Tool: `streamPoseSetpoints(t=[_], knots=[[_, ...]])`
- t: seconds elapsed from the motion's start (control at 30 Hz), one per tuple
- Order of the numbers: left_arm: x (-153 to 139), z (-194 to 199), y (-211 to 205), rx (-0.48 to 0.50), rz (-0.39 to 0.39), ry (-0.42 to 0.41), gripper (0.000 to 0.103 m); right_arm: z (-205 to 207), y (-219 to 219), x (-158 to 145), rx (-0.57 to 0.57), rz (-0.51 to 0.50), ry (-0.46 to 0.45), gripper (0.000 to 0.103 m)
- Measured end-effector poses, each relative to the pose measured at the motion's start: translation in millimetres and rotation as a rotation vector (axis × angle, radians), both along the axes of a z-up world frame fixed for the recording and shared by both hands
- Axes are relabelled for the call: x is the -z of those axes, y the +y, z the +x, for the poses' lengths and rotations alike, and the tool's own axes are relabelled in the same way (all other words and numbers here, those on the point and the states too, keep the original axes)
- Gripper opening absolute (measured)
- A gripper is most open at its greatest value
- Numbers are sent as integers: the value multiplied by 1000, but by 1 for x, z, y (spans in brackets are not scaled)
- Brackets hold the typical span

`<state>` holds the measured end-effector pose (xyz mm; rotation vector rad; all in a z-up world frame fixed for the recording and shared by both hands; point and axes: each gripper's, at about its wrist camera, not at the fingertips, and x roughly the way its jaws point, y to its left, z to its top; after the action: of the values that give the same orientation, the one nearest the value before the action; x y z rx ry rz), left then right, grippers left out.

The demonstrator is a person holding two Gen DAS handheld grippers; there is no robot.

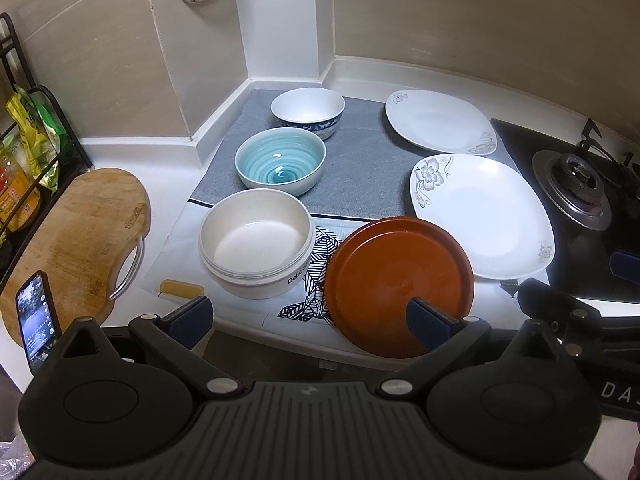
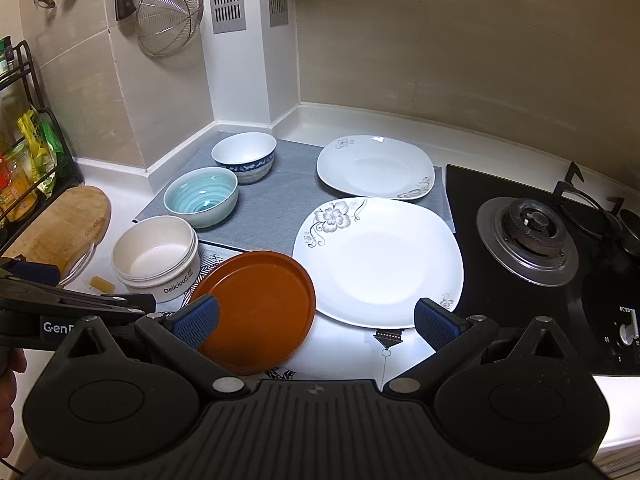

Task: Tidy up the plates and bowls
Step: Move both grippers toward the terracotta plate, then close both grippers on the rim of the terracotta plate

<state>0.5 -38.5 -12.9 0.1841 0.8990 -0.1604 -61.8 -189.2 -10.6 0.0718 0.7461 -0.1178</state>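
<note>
On the counter mat stand three bowls in a row: a blue-patterned white bowl (image 1: 308, 111) at the back, a teal swirl bowl (image 1: 280, 165), and a cream "Delicious" bowl (image 1: 256, 242) at the front. To their right lie two white flowered plates (image 1: 440, 120) (image 1: 482, 214) and an orange plate (image 1: 398, 284) at the front edge. My left gripper (image 1: 308, 320) is open, near the counter's front edge; its right finger lies over the orange plate. My right gripper (image 2: 316, 322) is open, low over the orange plate (image 2: 260, 308) and the near white plate (image 2: 380, 260).
A wooden cutting board (image 1: 76, 240) and a phone (image 1: 38, 320) lie at the left, beside a black rack (image 1: 28, 140) of packets. A gas hob (image 2: 528, 236) is at the right. A wire strainer (image 2: 168, 16) and a knife hang on the wall.
</note>
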Motion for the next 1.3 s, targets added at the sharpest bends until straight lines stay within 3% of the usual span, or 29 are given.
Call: streamPoseSetpoints(t=[0.63, 0.83, 0.97, 1.3], knots=[[9, 20, 6, 14, -14, 40, 103, 14, -8, 9, 59, 44, 45, 103], [20, 40, 28, 5, -92, 107, 103, 32, -30, 29, 130, 220, 149, 103], [37, 53, 41, 12, -175, 199, 103, 41, -34, 48, 157, 314, 189, 103], [72, 71, 36, 127, -265, 318, 102, 67, -26, 84, 180, 327, 236, 100]])
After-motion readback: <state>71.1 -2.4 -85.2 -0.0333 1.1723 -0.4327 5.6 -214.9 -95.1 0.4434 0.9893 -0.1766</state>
